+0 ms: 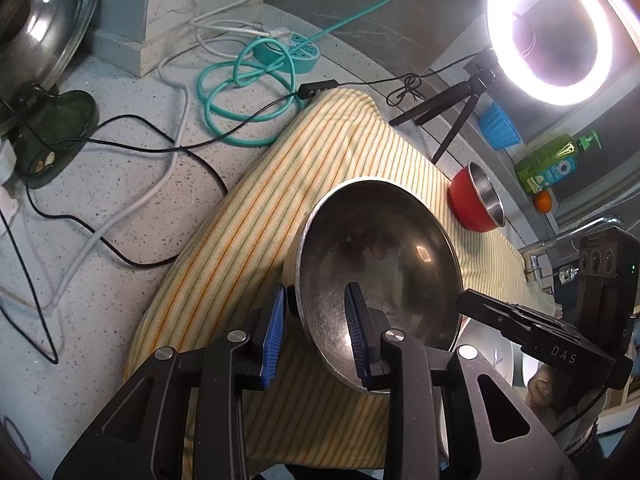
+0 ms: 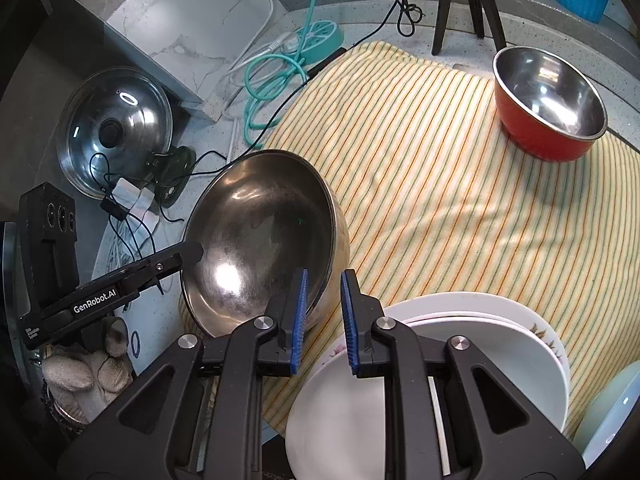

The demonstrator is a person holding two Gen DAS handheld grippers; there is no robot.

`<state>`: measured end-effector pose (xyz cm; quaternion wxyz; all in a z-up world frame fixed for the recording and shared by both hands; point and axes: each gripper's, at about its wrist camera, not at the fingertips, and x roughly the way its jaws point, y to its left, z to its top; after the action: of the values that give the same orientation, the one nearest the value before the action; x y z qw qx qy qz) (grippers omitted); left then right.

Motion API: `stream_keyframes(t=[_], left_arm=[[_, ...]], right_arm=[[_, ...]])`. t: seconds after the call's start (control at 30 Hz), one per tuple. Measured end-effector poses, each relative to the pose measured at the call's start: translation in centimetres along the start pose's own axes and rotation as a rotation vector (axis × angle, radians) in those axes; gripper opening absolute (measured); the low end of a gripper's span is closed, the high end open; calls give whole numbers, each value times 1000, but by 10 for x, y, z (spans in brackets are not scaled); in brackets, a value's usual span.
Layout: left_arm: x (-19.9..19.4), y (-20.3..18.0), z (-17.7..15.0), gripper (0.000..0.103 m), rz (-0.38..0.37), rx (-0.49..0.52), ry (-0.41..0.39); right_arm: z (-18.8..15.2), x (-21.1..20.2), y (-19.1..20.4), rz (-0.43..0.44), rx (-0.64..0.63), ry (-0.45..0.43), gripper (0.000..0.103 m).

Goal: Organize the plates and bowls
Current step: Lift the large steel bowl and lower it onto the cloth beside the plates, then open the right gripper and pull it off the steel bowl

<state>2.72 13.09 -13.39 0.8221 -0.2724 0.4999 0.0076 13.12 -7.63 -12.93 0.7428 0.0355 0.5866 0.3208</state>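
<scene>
A large steel bowl sits tilted on the yellow striped cloth. My left gripper straddles the bowl's near rim, one blue pad inside and one outside, with a gap between pad and rim. In the right wrist view my right gripper straddles the same bowl's right rim, also with gaps. A red bowl with steel inside stands upright at the cloth's far right; it also shows in the left wrist view. White plates are stacked under the right gripper.
A pot lid leans at the left. Cables and a teal power strip lie behind the cloth. A ring light on a tripod, a blue container and a green soap bottle stand at the back right.
</scene>
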Motion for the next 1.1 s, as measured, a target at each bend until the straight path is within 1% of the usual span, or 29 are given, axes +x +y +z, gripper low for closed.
stream_keyframes(t=[0.03,0.1,0.33,0.37,0.4,0.47,0.5,0.8,0.93,1.1], left_arm=[[-1,0,1,33,3,0,-4],[-4,-1,2,36,7,3,-14],[-15,-12,10,36,1,28,-48],[-16,-15,12,36,-4,35,-54],[-17,-18,14,36,-10,40,-58],[-17,-25,18,36,-25,51,-64],[-18,-28,19,36,-31,57,-66],[-5,-71,36,36,-102,144,-52],[6,-92,45,36,-130,183,-36],[27,-120,57,36,-160,228,-7]], right_arm=[[0,-2,-1,0,2,-5,17],[1,-7,-4,3,7,-15,17],[0,-32,-17,-15,23,-72,18],[-1,-37,-22,-14,34,-81,21],[-2,-41,-25,-14,44,-87,28],[-3,-52,-34,-19,67,-112,39],[-5,-57,-39,-25,77,-127,40],[-5,-101,-89,-60,212,-225,40],[-3,-111,-108,-71,266,-251,40],[3,-114,-128,-78,317,-268,40]])
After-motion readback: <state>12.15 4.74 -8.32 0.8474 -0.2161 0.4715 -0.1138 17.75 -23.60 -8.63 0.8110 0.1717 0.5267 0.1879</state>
